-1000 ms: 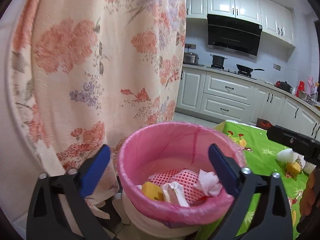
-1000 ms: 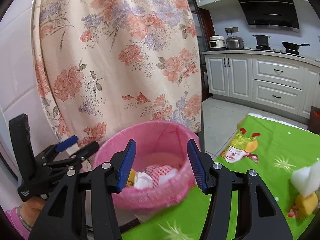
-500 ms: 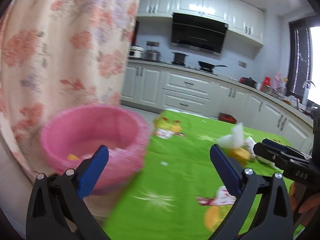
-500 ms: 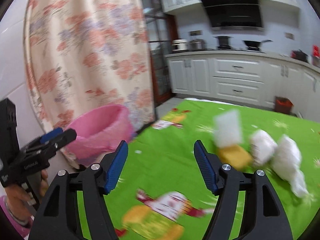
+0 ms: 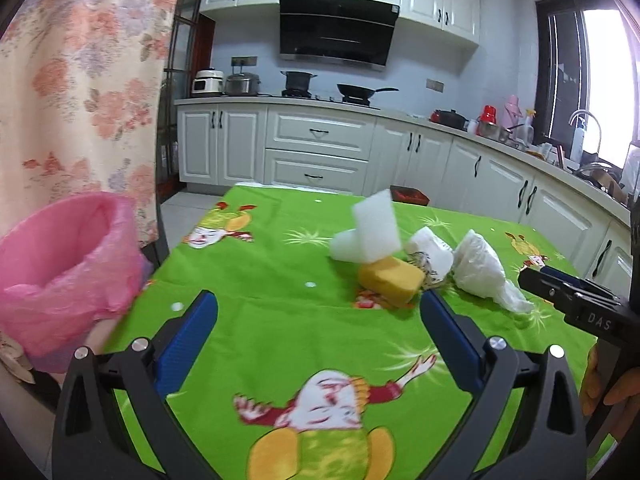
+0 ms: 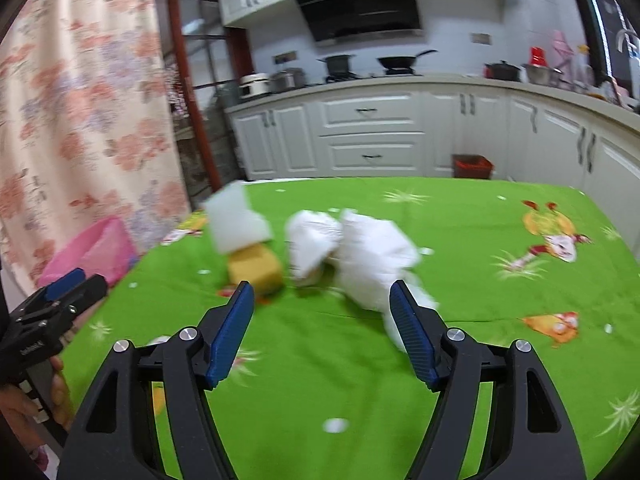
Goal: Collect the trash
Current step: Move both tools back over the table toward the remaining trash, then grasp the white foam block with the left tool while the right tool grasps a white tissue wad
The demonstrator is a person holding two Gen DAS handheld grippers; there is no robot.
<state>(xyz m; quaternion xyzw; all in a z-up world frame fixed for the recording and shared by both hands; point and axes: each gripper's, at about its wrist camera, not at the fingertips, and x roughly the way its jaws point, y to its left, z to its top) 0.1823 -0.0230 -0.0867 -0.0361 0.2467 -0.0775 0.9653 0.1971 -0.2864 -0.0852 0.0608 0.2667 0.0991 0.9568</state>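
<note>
Left wrist: green tablecloth [image 5: 280,320], white cabinets [image 5: 320,148]

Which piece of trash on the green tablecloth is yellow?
The yellow sponge block, lying flat under the leaning white foam piece. The crumpled white paper and the white plastic bag beside it are both white.

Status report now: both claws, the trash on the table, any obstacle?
Left claw open, empty. Right claw open, empty, facing white bag. Sponges and wrappers unpicked on green cloth; pink bin at left. Path unobstructed.
</note>
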